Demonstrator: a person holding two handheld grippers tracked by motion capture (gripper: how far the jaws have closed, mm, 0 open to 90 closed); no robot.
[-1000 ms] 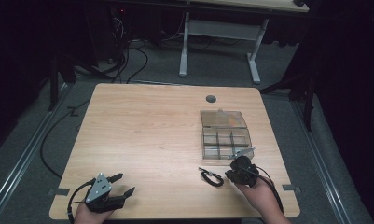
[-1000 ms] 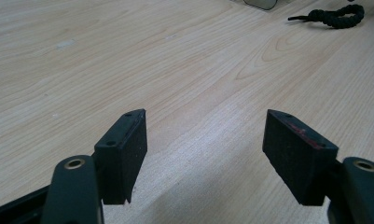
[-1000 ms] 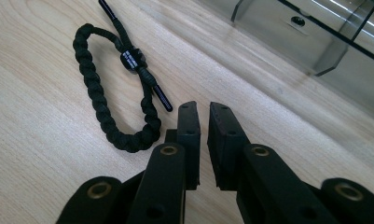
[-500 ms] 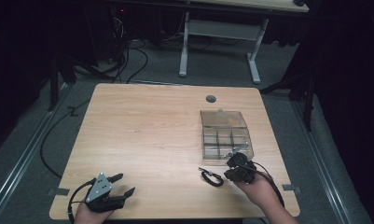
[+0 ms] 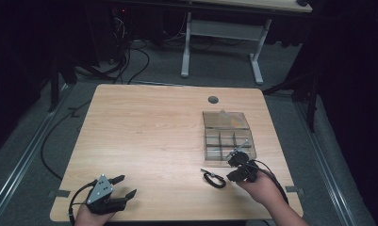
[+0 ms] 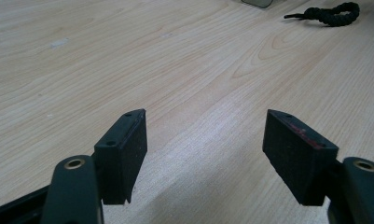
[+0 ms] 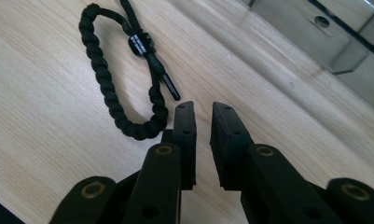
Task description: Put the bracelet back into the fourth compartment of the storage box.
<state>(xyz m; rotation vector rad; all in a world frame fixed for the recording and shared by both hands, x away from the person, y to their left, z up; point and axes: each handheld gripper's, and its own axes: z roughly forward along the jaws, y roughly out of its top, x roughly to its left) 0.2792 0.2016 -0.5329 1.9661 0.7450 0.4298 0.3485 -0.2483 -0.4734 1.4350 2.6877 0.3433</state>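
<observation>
Pale wood-grain table [image 5: 149, 136] fills the foreground, dark floor and cables beyond; nearest, at the front left corner, the left gripper [image 5: 123, 186] rests with jaws spread wide and empty; at the front right, the right gripper [image 7: 203, 122] sits with jaws nearly together, a thin gap between them, holding nothing; the black braided cord loop [image 7: 121, 74] lies just to its left, almost touching the left jaw, its long axis running away from the gripper; the right hand is much nearer; farther back stands the clear compartment box [image 5: 228, 136].
</observation>
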